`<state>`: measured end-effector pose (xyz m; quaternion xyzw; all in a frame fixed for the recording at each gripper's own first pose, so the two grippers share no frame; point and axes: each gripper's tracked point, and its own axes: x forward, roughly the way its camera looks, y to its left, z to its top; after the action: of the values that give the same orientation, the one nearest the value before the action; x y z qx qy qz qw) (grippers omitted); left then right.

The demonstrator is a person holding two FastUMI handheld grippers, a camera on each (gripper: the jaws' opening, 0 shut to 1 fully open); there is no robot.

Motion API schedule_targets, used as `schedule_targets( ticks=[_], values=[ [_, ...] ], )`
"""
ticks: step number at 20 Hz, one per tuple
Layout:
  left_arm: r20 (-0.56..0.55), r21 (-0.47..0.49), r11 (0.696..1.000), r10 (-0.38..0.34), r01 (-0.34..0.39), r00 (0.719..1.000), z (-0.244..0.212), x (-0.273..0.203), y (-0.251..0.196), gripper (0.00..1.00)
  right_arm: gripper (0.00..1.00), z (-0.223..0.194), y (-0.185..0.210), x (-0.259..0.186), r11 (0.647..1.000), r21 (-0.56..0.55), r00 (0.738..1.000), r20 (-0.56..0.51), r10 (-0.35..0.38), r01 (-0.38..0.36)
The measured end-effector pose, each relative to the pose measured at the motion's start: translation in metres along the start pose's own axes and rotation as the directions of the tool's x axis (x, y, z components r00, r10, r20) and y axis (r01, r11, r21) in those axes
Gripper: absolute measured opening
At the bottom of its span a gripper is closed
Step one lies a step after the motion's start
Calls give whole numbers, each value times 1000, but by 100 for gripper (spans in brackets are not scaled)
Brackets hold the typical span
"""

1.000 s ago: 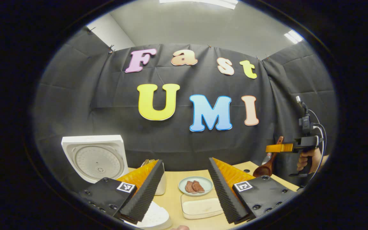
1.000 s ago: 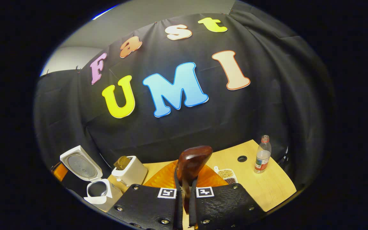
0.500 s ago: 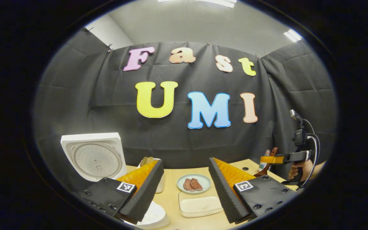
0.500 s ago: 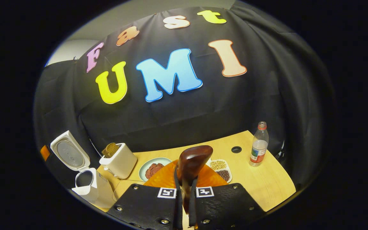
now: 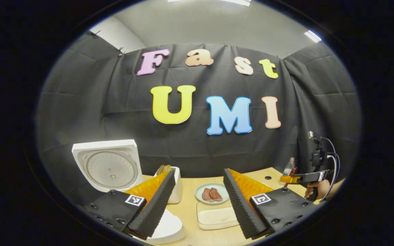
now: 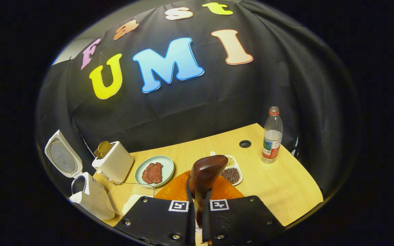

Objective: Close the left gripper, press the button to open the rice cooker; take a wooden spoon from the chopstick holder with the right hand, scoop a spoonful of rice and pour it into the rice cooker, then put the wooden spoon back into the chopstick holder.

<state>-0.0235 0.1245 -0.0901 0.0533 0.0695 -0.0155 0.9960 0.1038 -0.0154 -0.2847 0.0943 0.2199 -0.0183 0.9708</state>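
In the right gripper view my right gripper is shut on the dark wooden spoon, whose rounded end sticks up past the fingertips above the table. The white rice cooker stands at the lower left with its lid raised. Beside it is the white chopstick holder. A clear rice container lies just left of my fingers. In the left gripper view my left gripper is open and holds nothing. It hovers over the rice container, with the cooker lid and chopstick holder to its left. The right gripper is far right.
A plate of meat and a divided dish of beans sit mid-table. A water bottle stands at the back right near a cable hole. A hand holds the right gripper. The table's right edge is close.
The right gripper, still holding the spoon, has come lower and tipped towards the table, so more tabletop shows. In the left gripper view it has dropped. The left gripper stays open.
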Motion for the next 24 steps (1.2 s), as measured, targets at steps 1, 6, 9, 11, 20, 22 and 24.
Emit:
schedule_targets(
  ticks=[1,6,9,11,20,22,24],
  values=[
    [-3,-1,1000,8,-8,1000,0,0,2,98,8,-6,1,4,1000,-8,1000,-6,-6,6],
    [-14,22,999,32,-31,999,1,-7,9,98,9,-38,5,21,998,-67,999,-31,-14,12],
    [-16,27,999,36,-36,999,3,-9,12,96,8,-51,-5,26,997,-55,998,-32,-46,44],
    [-11,30,999,29,-29,1000,6,-10,11,96,11,-51,-5,24,999,-26,999,-25,-41,40],
    [-5,-71,997,29,-29,1000,2,-2,22,96,94,24,-33,-50,970,-167,967,210,-143,179],
    [-5,-83,996,43,-43,999,4,-1,34,98,97,41,-21,-67,966,-189,957,262,-122,175],
    [-1,-88,994,70,-70,998,7,-1,49,98,97,53,-3,-81,970,-200,955,287,-78,139]
  ],
)
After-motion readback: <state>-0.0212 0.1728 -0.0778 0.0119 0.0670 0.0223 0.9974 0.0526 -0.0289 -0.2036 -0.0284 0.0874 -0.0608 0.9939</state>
